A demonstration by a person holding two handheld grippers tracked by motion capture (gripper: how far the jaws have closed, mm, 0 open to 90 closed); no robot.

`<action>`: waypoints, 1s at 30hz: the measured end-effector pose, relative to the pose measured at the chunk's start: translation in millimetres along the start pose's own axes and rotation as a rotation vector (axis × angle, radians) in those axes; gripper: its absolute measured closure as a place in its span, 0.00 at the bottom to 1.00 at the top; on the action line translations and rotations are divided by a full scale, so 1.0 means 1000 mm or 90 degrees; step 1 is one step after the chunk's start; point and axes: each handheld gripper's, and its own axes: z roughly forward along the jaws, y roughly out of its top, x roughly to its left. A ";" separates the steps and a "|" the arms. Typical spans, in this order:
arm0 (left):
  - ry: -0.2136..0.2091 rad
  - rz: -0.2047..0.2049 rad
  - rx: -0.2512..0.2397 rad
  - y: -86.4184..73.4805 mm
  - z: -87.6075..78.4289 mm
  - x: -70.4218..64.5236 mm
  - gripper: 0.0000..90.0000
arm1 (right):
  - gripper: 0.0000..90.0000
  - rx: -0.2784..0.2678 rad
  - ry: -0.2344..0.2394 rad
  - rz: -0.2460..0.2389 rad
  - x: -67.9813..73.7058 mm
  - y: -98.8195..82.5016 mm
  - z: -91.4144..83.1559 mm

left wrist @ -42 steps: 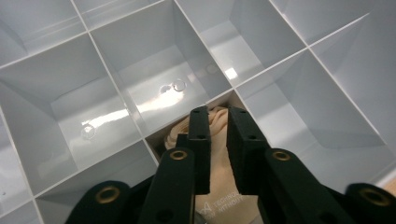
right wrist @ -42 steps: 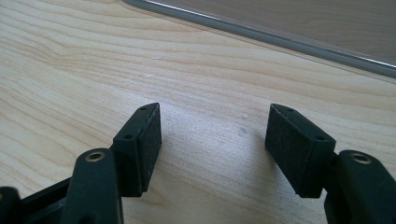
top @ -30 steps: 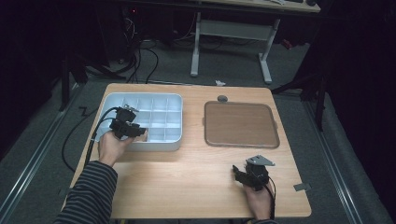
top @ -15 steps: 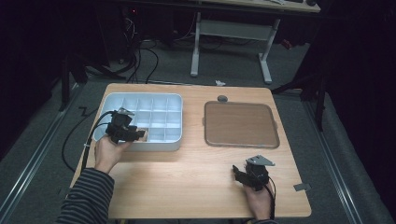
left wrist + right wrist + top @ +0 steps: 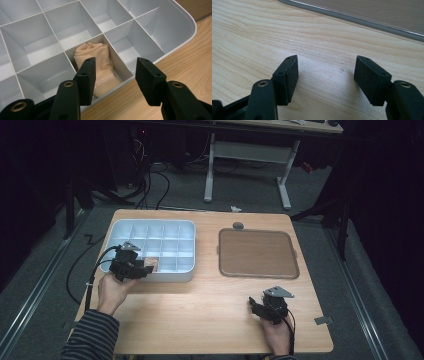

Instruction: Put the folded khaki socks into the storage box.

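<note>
Sock (image 5: pixel 96 65) rolled, beige, lying in a near-edge cell of the pale divided organizer tray (image 5: pixel 187 251) | left gripper (image 5: pixel 115 72) jaws just been opening, nothing between them, likely a release | right gripper (image 5: pixel 327 77) wide, empty, idle above wooden table (image 5: pixel 200 305) | brown tray (image 5: pixel 257 252) bare | dark room, cables behind

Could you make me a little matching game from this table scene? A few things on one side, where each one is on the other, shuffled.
Things:
1. rolled beige sock
2. brown tray
3. right gripper
4. left gripper

Places:
A. over bare wooden tabletop, jaws open
B. in a front-row compartment of the white divided box
C. at the box's front edge, jaws open
D. flat on the table, right of the box

Pairs: 1-B, 2-D, 3-A, 4-C
</note>
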 end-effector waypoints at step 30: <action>-0.050 -0.011 -0.061 -0.028 -0.020 -0.017 0.52 | 0.40 0.000 0.000 0.000 0.000 0.000 0.000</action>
